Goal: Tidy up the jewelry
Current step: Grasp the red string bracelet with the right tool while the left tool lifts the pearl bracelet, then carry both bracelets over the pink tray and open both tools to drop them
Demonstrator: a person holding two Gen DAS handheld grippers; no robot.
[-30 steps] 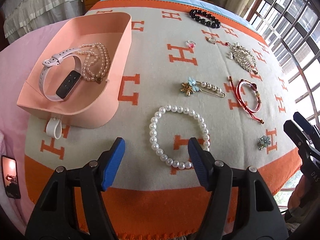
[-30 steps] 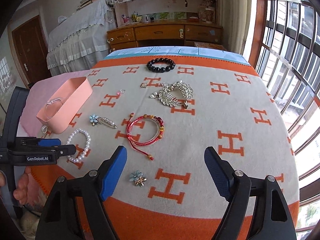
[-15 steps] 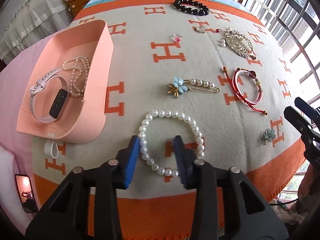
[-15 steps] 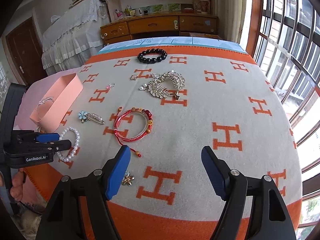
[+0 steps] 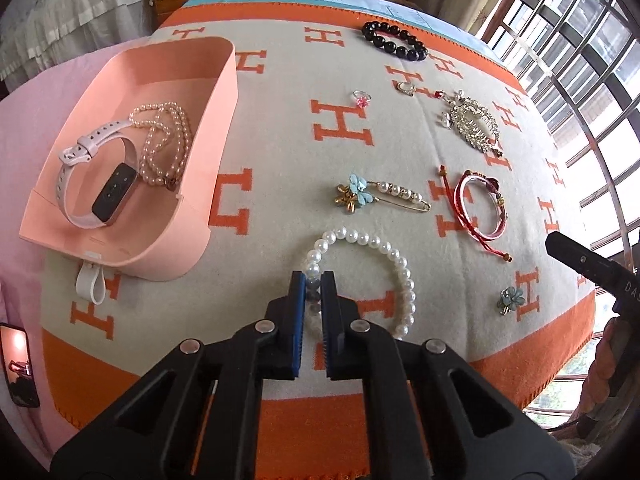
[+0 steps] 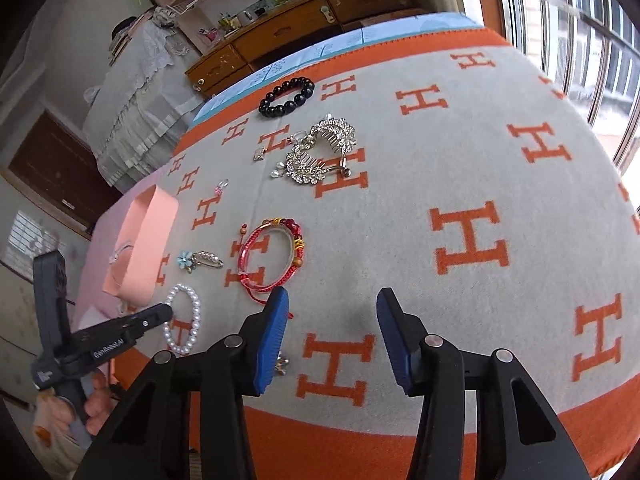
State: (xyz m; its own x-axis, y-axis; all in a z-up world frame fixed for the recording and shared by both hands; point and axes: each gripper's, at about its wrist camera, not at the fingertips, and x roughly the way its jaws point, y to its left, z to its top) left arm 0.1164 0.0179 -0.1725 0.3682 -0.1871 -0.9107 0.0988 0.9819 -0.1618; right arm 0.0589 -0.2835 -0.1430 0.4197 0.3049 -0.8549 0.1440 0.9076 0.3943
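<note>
The left gripper (image 5: 313,289) has pinched the pearl bracelet (image 5: 394,258) beside the pink box (image 5: 224,92); next, lift it in.

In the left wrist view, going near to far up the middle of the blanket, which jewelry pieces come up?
White pearl bracelet → flower pearl pin → pink stone ring → black bead bracelet.

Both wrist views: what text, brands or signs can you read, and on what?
"H": repeated orange letters woven into the blanket.
"DAS": partial white lettering on the right gripper's body, cut off by the frame edge.
White label on the left gripper's body: too blurred to read.
Watch screen: no readable text.
</note>
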